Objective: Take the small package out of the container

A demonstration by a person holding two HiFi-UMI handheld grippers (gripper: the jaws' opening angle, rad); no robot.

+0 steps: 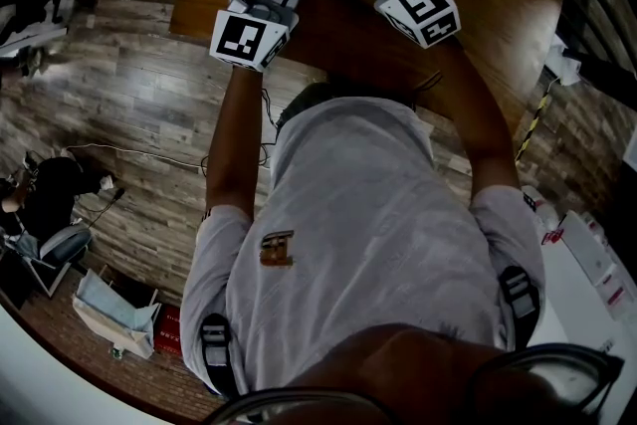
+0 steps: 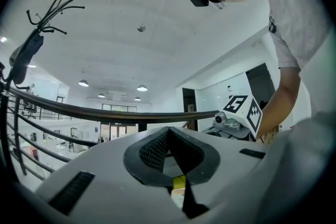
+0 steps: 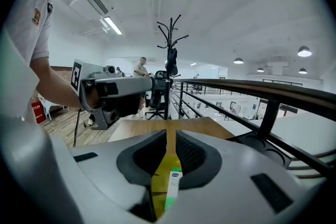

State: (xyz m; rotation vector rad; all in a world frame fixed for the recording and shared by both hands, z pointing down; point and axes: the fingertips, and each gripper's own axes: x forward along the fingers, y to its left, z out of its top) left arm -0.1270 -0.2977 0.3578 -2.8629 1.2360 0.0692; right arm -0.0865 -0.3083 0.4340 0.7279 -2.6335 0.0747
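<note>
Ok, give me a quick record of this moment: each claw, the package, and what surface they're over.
left claw: shut, tips beside the package
right claw: shut on the yellow-green package, which runs thin between its pads
surface: wooden table
person: leaning over the table, one claw in each hand

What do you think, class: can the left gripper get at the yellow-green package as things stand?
Probably yes, once opened: the left gripper sits close beside the yellow-green package with nothing between, but its tongs are shut and the right gripper grips the package.
</note>
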